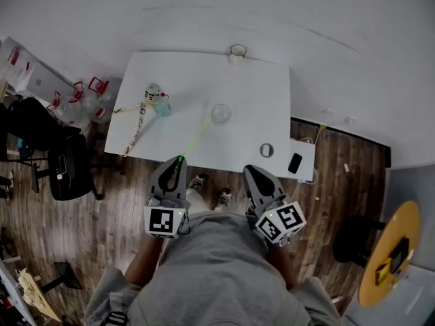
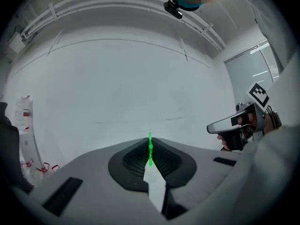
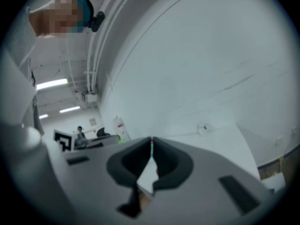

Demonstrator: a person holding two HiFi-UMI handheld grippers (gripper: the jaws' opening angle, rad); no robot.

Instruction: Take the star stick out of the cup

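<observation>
We clamp left gripper (image 1: pixel 178 161) fingers on star stick (image 1: pixel 195 138), long axis pointing straight ahead of fingertips; right gripper (image 1: pixel 255 171) fingers together; white worktop (image 1: pixel 204 80) ahead, wood floor (image 1: pixel 102 209) below.

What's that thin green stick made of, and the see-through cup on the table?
Green stick, pinched in the left hand-held gripper: probably plastic, since it looks bright, smooth and slightly translucent. Cup: clear plastic or glass. The white table shows through it, but this view cannot settle which of the two it is.
</observation>
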